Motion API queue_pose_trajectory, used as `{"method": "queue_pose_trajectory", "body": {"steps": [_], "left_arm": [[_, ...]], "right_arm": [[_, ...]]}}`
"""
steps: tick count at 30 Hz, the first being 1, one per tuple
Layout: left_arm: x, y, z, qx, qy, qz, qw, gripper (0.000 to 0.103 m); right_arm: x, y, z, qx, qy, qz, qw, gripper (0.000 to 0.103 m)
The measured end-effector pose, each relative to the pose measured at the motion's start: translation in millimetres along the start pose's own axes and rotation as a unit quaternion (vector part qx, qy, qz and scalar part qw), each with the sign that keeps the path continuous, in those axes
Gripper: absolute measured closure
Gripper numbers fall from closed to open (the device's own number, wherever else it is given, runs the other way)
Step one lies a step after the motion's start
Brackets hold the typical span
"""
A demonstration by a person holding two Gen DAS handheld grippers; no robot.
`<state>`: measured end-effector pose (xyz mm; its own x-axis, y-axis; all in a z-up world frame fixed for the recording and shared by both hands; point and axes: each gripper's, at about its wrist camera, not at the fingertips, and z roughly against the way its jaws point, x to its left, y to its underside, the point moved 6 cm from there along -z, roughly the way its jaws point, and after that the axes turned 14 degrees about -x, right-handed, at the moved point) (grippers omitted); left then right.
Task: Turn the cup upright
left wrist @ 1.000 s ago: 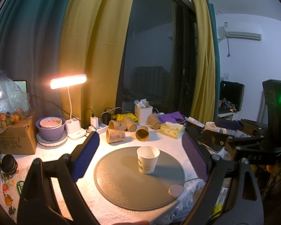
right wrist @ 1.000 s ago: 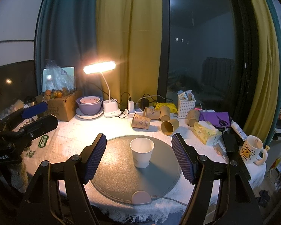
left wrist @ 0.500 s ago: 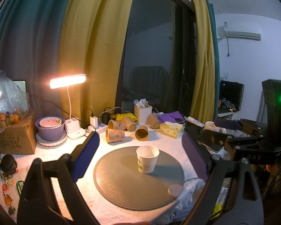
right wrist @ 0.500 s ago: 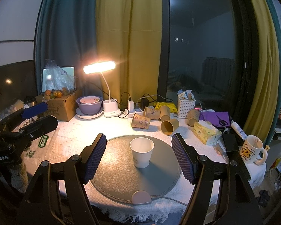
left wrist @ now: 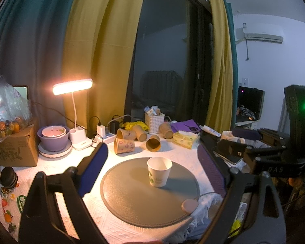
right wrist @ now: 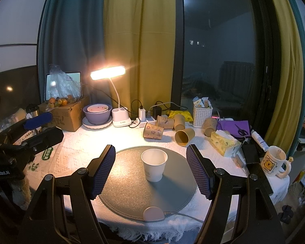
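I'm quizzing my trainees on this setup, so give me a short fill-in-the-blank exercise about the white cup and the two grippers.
1. The white paper cup stands ____ on the round grey mat.
2. The right gripper holds ____.
3. Behind the mat, the brown paper cups lie on their ____.
4. The left gripper has its jaws ____.

Missing words: upright; nothing; sides; open

"DAS" on right tool (left wrist: 275,169); "GenRobot.AI" on left tool (right wrist: 2,172).
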<state>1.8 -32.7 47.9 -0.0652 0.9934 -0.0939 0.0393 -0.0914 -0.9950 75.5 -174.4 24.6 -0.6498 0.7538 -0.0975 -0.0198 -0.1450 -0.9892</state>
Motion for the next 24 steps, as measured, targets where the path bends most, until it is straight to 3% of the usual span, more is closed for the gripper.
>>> {"method": "queue_pose_trajectory", "body": {"steps": [24], "left_arm": [[-6.6, 1.2, 1.9, 0.000, 0.001, -0.001, 1.0000, 0.012]], "right_arm": [[-0.8, 2.1, 0.4, 0.001, 0.000, -0.002, 1.000, 0.028]]}}
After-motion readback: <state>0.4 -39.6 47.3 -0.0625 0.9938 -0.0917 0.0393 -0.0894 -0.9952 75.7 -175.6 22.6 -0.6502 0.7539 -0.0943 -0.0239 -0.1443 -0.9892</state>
